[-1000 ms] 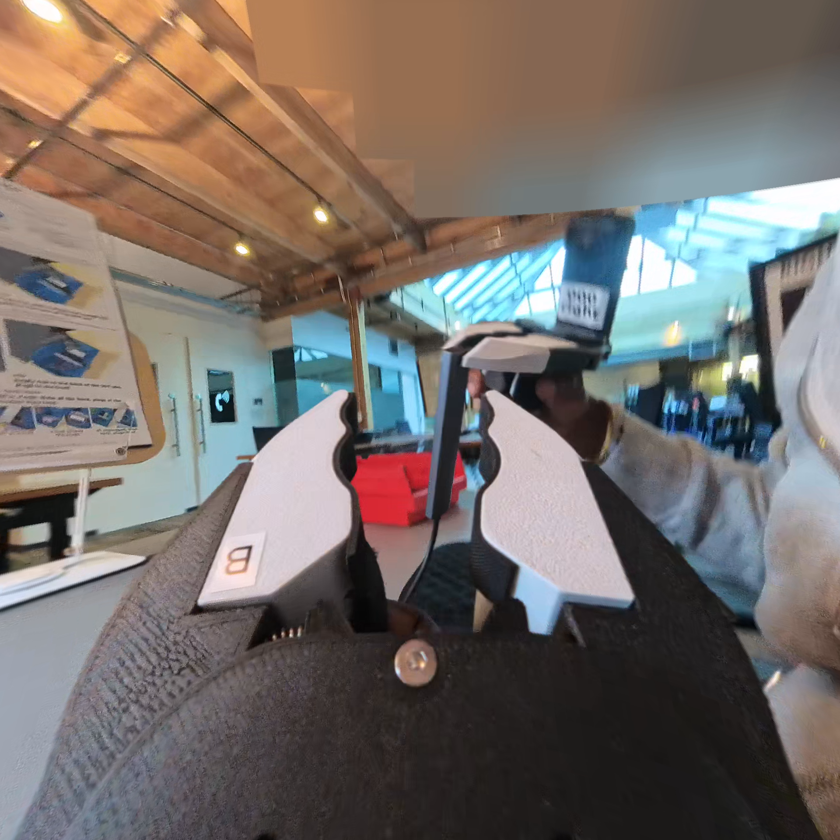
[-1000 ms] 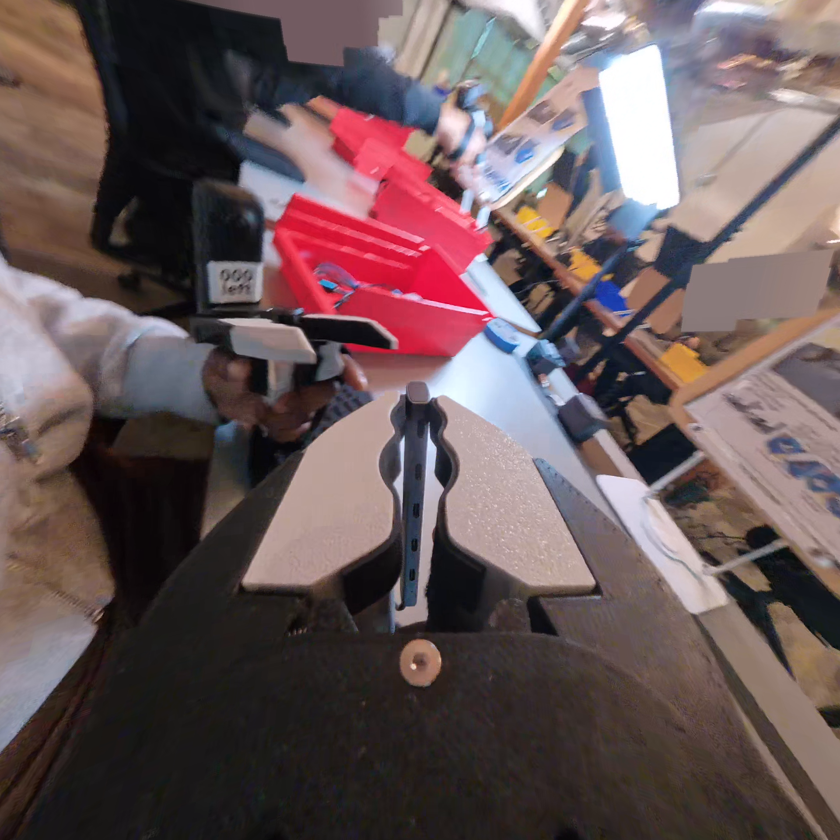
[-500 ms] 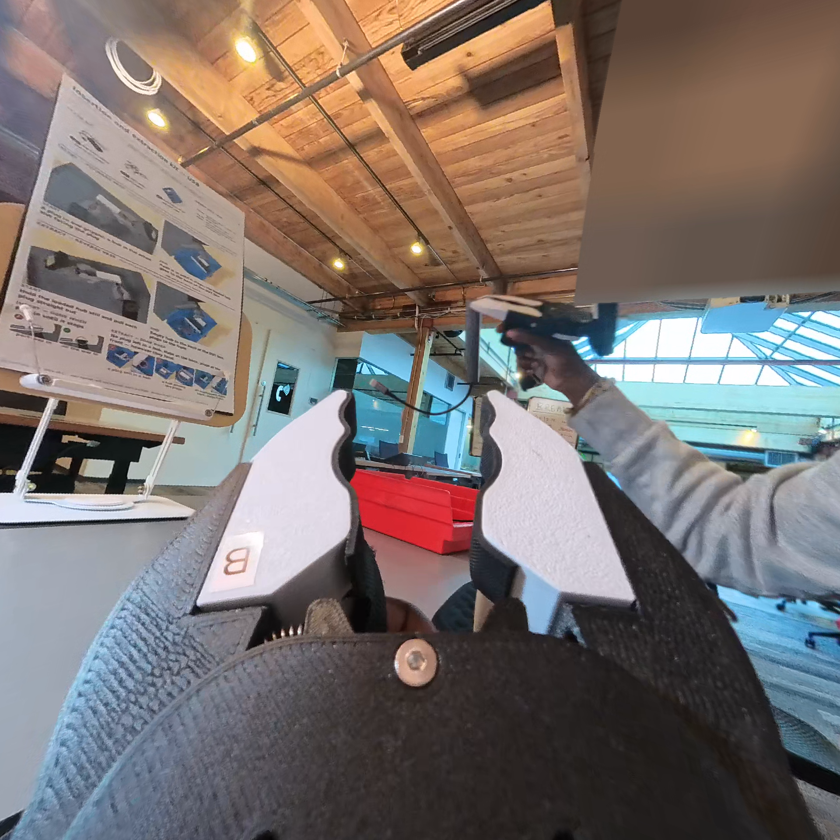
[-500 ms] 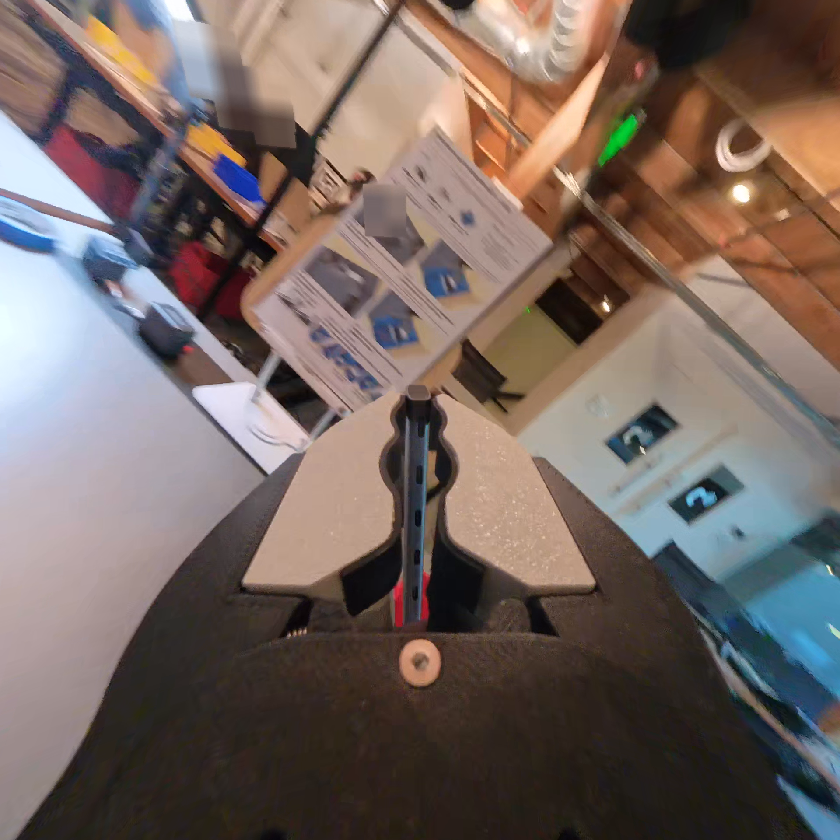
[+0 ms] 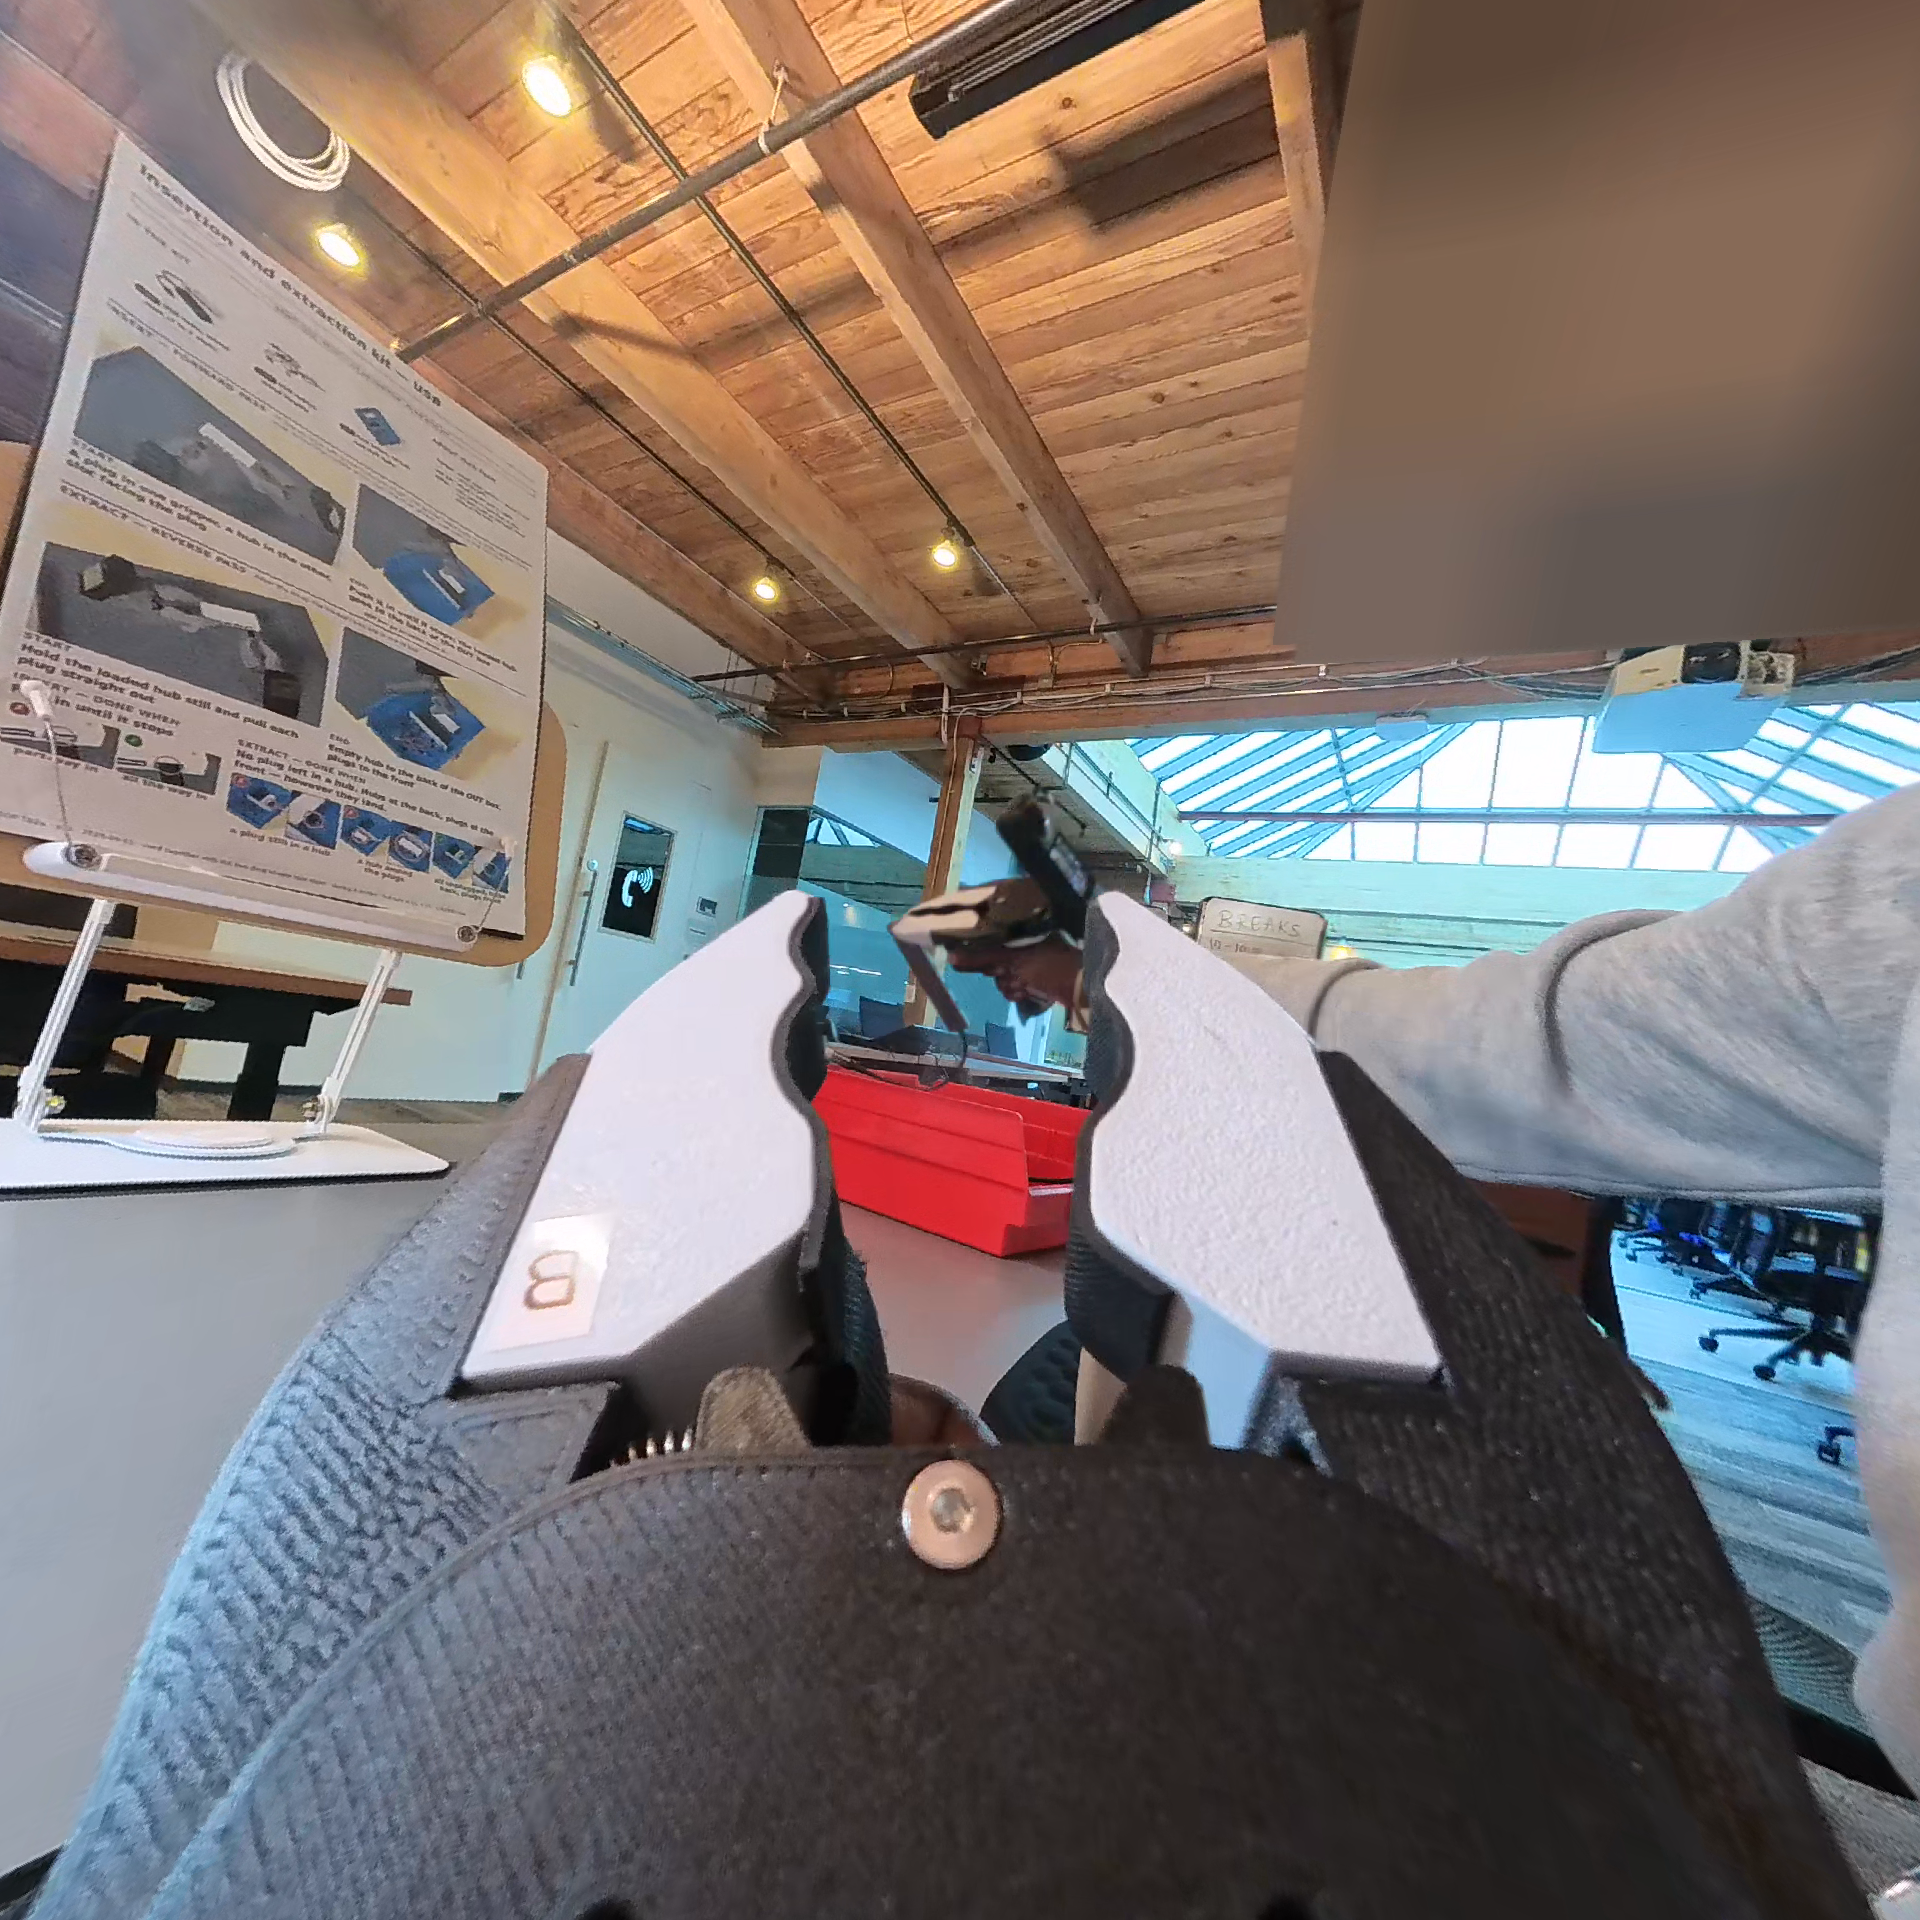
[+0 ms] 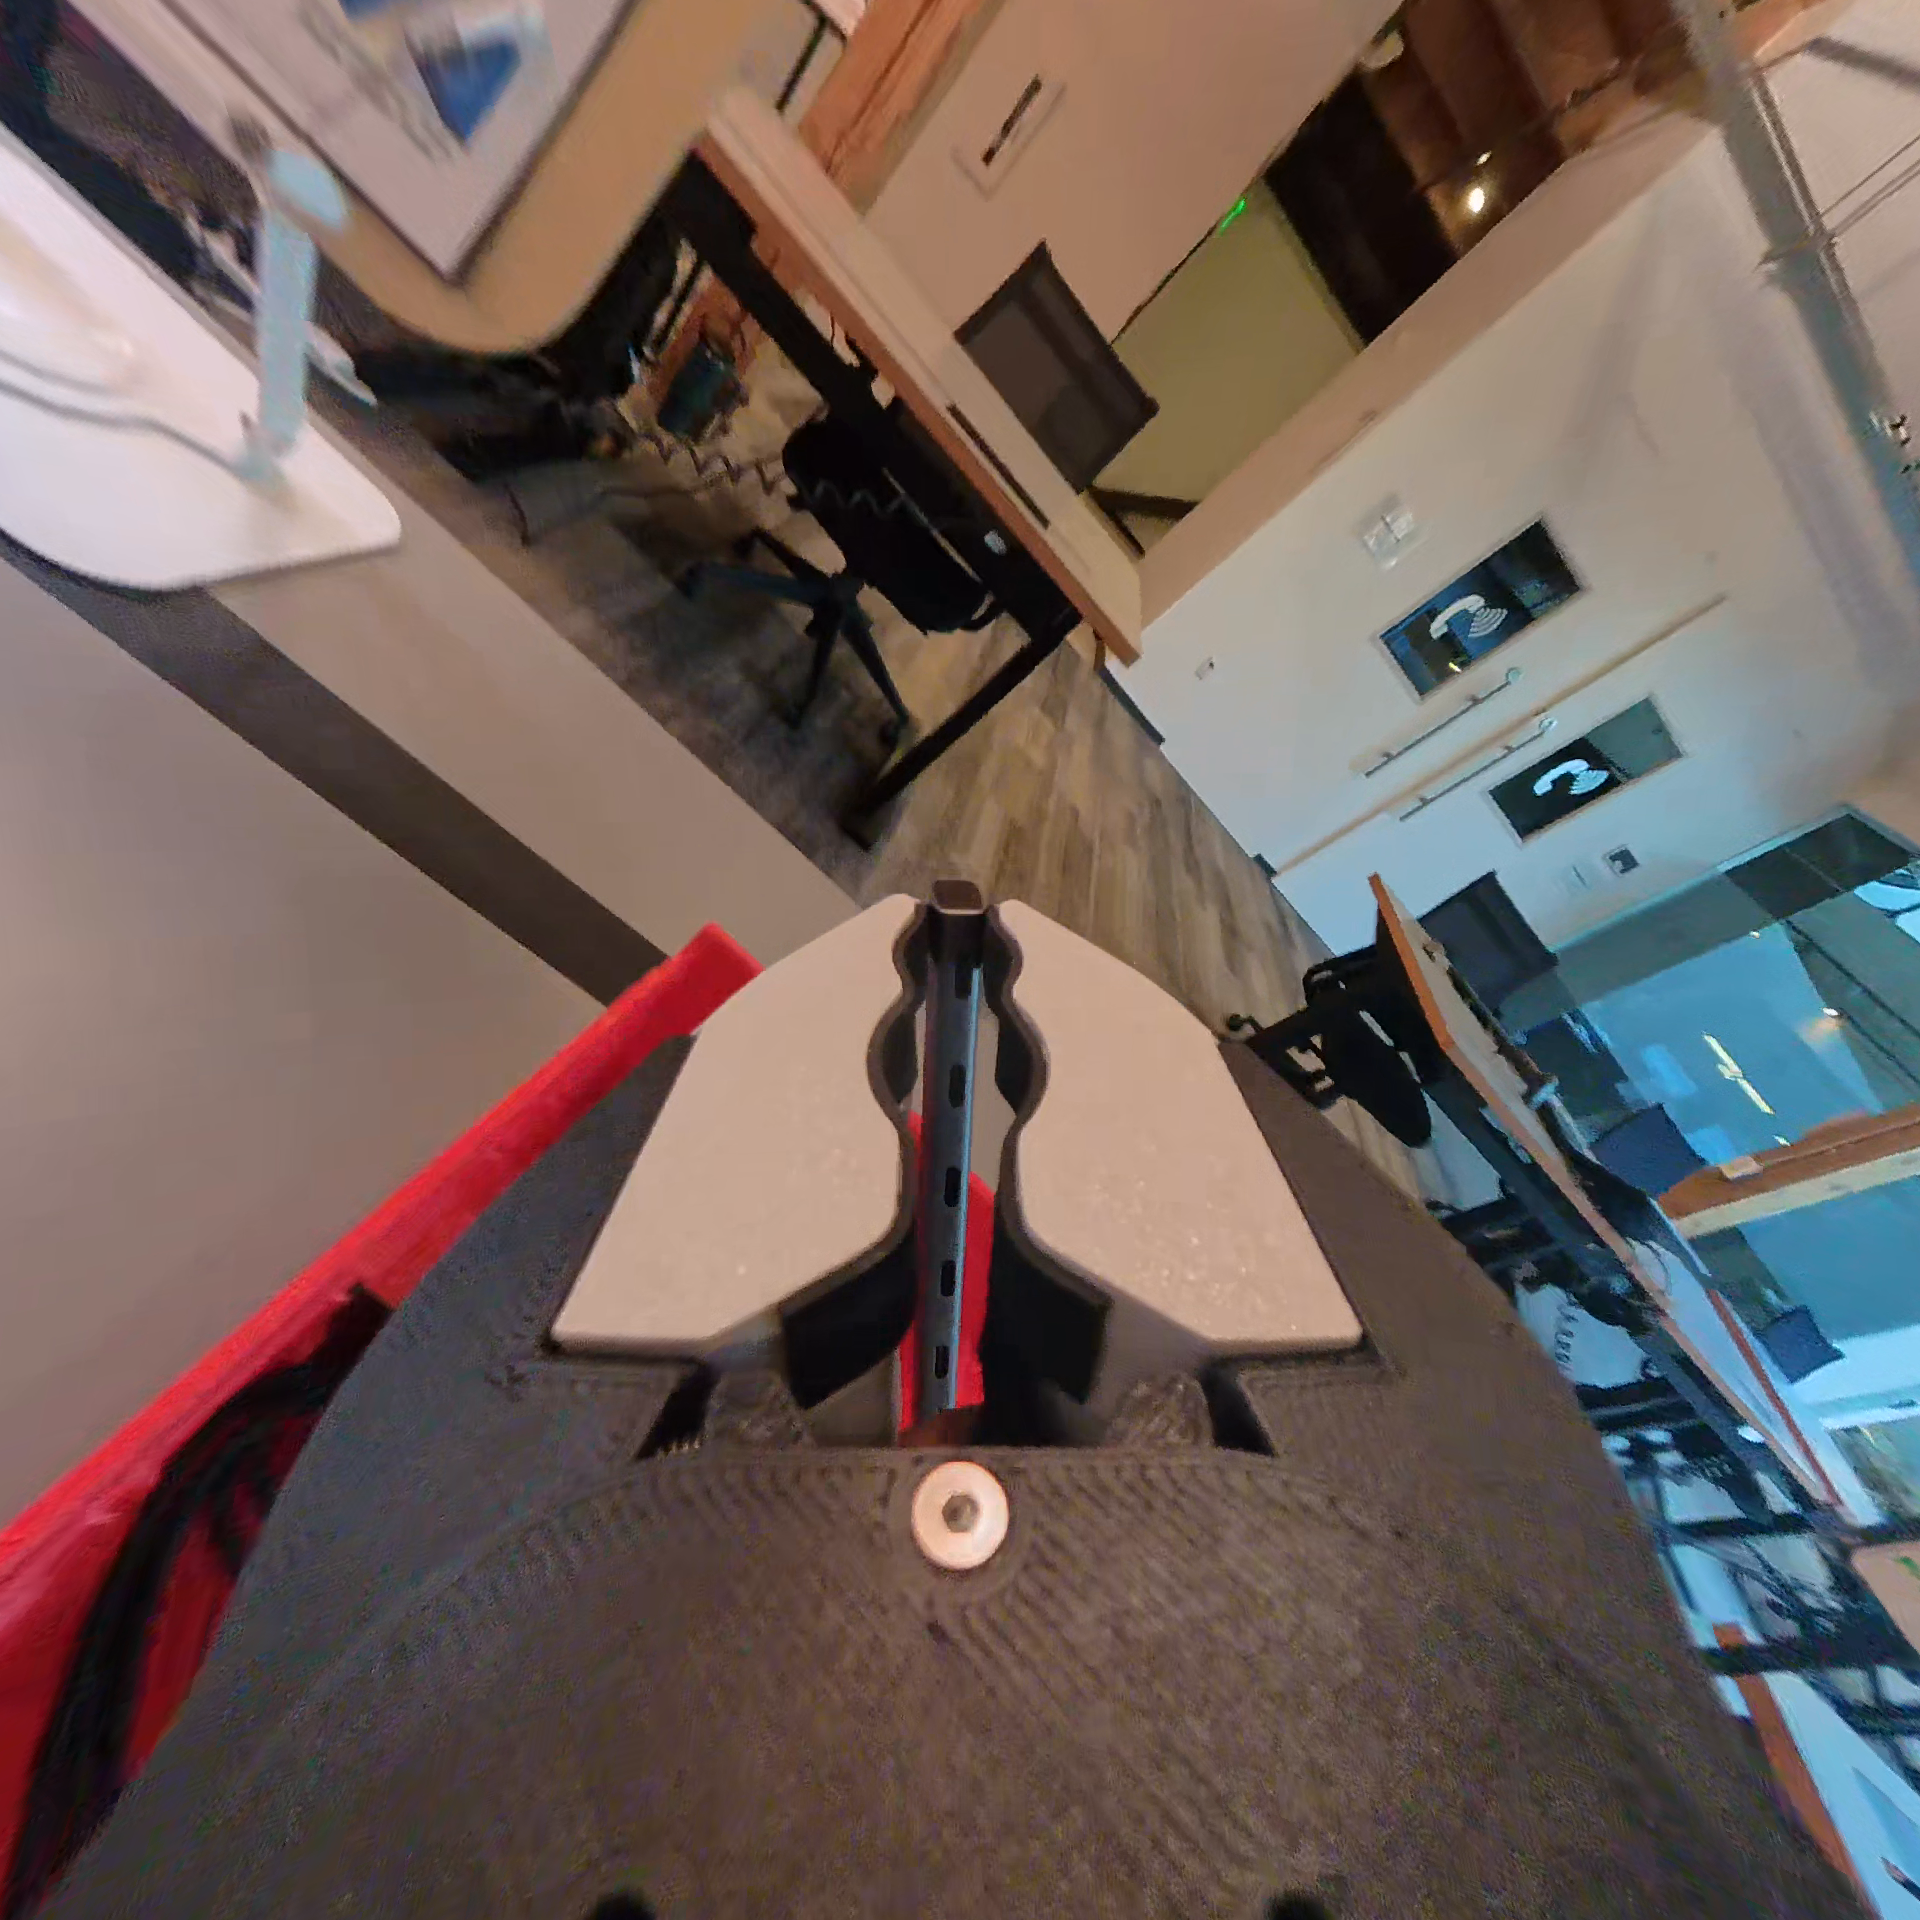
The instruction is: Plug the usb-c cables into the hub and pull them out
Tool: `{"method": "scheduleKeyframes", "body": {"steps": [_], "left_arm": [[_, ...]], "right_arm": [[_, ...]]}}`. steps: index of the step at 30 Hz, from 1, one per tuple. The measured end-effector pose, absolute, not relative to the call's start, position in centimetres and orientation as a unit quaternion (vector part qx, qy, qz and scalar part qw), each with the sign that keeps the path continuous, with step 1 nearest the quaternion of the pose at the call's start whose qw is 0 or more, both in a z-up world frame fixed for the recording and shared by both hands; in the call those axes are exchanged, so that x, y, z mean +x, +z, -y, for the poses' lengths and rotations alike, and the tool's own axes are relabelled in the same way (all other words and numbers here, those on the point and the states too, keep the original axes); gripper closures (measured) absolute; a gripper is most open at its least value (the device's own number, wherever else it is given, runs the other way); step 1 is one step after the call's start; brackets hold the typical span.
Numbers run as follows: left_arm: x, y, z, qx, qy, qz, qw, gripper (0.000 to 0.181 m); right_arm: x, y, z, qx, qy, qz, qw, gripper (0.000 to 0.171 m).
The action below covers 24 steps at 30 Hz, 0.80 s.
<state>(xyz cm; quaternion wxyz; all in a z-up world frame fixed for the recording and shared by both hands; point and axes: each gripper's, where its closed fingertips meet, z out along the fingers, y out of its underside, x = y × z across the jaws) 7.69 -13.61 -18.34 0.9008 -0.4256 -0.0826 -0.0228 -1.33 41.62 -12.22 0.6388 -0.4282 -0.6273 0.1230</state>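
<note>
My left gripper (image 5: 951, 935) is open and empty, held low over the grey table (image 5: 156, 1351). Through its gap, farther off, a hand in a grey sleeve holds my right gripper (image 5: 1003, 914) above the red bin (image 5: 935, 1153). In the right wrist view my right gripper (image 6: 956, 920) is shut on the hub (image 6: 951, 1101). The hub is a slim dark grey bar with several ports along its edge, and its tip sticks out past the fingertips. The hub also shows in the left wrist view (image 5: 932, 987), tilted. No plugged cable is clearly visible.
The red bin (image 6: 436, 1216) lies just under my right gripper, with dark cables (image 6: 135, 1621) inside. An instruction poster on a white stand (image 5: 270, 582) is at the table's left. The stand's white base (image 6: 156, 488) and the table edge (image 6: 395, 790) show in the right wrist view. There is about 55 cm between the tips of the two grippers.
My right gripper has come down with the hub from high in the air to just over the red bin. Its view swung from the poster to the floor. My left gripper stays open.
</note>
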Motion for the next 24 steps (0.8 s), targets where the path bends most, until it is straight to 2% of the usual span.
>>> {"method": "scheduleKeyframes", "body": {"steps": [5, 10, 12, 14, 16, 20, 24], "left_arm": [[7.7, -18.4, 13.5, -0.429, -0.022, 0.081, 0.900, 0.135], [7.7, -18.5, 13.4, -0.431, -0.025, 0.083, 0.898, 0.136], [7.7, -18.5, 13.4, -0.432, -0.025, 0.082, 0.898, 0.136], [7.8, -18.5, 13.4, -0.433, -0.022, 0.080, 0.898, 0.136], [7.9, -18.5, 13.3, -0.434, -0.020, 0.077, 0.897, 0.136], [7.9, -18.5, 13.3, -0.435, -0.019, 0.076, 0.897, 0.136], [7.9, -18.5, 13.3, -0.436, -0.019, 0.075, 0.897, 0.136]], "right_arm": [[-2.3, -17.0, -44.0, -0.440, 0.075, 0.659, 0.606, 0.161], [-2.0, -20.2, -44.9, -0.502, 0.122, 0.645, 0.563, 0.161], [-1.6, -22.5, -45.2, -0.563, 0.142, 0.643, 0.499, 0.155], [-1.1, -24.3, -44.8, -0.624, 0.185, 0.632, 0.421, 0.136], [-1.0, -23.9, -44.8, -0.656, 0.241, 0.591, 0.402, 0.131], [-0.7, -19.9, -45.1, -0.658, 0.333, 0.502, 0.452, 0.128], [0.2, -18.7, -45.3, -0.660, 0.318, 0.486, 0.476, 0.130]]}}
